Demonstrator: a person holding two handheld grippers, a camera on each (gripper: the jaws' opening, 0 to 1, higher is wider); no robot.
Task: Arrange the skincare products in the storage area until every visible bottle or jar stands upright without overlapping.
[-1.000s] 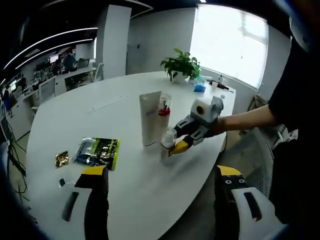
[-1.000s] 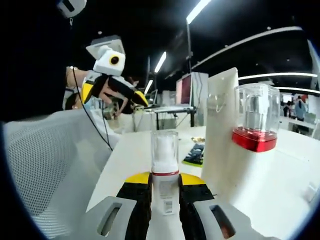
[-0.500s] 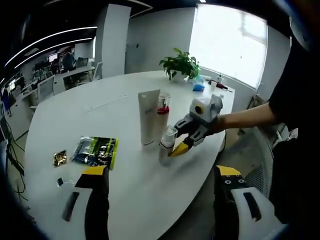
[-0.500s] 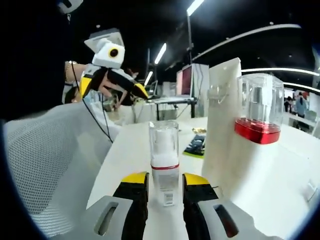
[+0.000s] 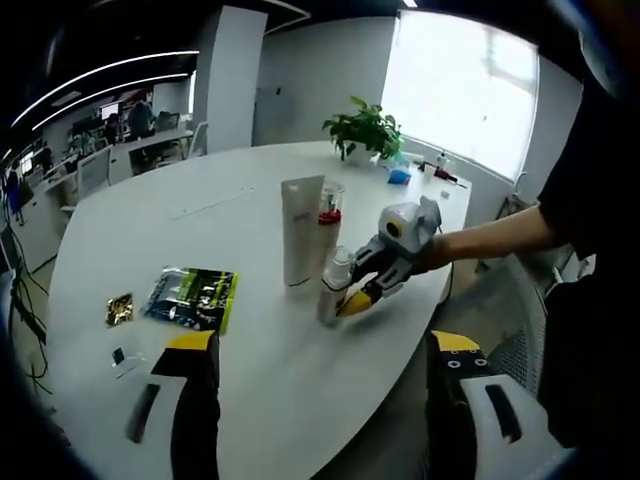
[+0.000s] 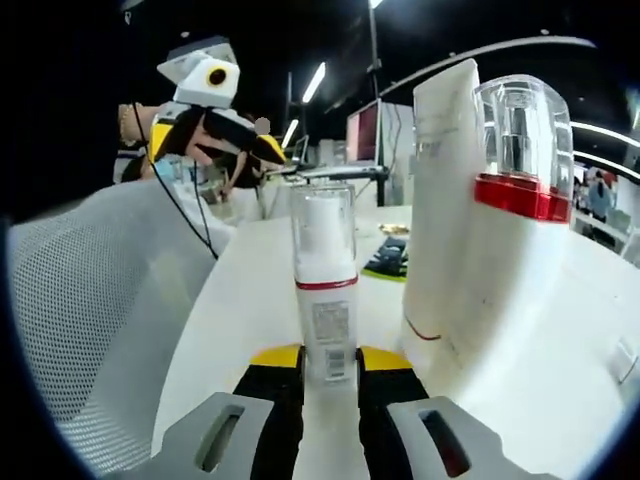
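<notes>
- Bottle (image 6: 325, 295) stands upright on the table (image 5: 150, 220), just beside the tube (image 6: 445, 220), with the red-collared pump (image 6: 520, 150) behind the tube.
- My right gripper (image 6: 330, 362) has its jaws close on either side of the bottle's base; I read them as touching, though I can't tell how firm the grip is.
- I judge the bottle light, rigid plastic with a smooth, slippery wall and a clear cap that could pop off, so I'd hold low on the labelled body.
- It is tall and narrow, so I expect it to tip easily against the tube.
- My left gripper (image 5: 325, 400) hangs wide open and empty, well apart from the tube; sachets (image 5: 195, 297) lie beyond it.
</notes>
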